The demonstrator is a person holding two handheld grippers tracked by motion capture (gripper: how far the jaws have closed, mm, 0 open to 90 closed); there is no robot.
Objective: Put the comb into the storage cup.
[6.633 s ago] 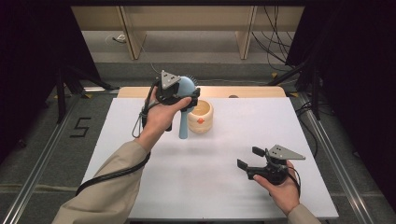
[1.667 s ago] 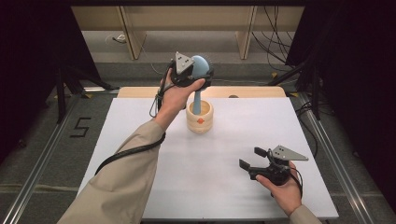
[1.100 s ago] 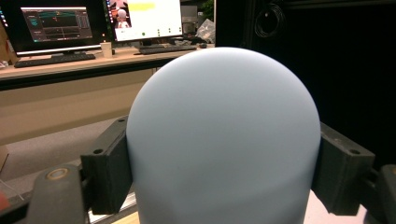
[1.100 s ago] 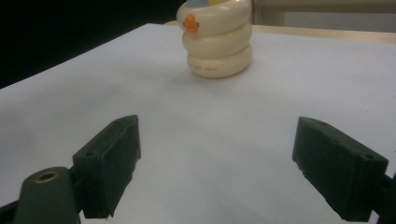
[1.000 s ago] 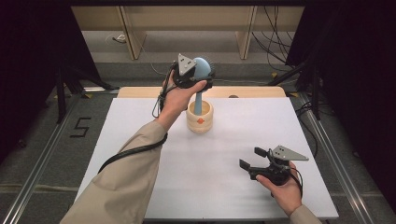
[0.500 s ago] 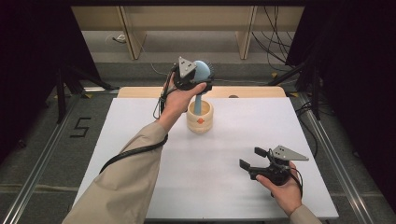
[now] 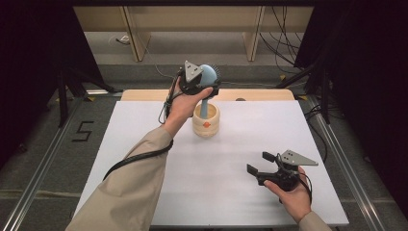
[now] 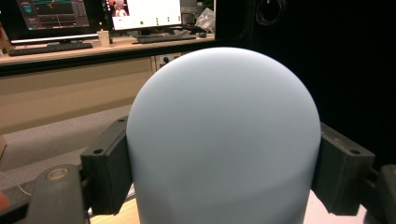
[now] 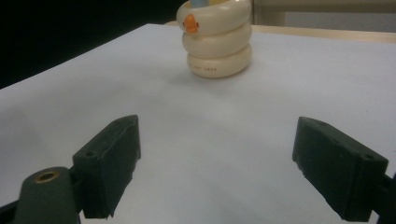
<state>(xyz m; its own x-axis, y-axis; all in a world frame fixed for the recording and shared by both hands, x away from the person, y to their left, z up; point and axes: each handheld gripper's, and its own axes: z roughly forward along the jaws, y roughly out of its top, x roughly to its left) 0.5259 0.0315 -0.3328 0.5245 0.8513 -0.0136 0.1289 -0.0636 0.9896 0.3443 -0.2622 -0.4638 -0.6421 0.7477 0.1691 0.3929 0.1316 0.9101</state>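
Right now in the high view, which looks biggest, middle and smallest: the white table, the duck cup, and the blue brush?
1. The white table looks by far the biggest.
2. The duck cup comes next.
3. The blue brush looks about as big as the cup. The left gripper covers part of it and holds it nearer the camera, so I can't rank those two.

Hairbrush (image 7: pixel 208 77) handle end hidden inside cream holder (image 7: pixel 206 122), bristles barely resolvable in high view, brush head (image 8: pixel 224 140) cut off at bottom edge, holder top (image 9: pixel 217 39) cropped in right gripper view.
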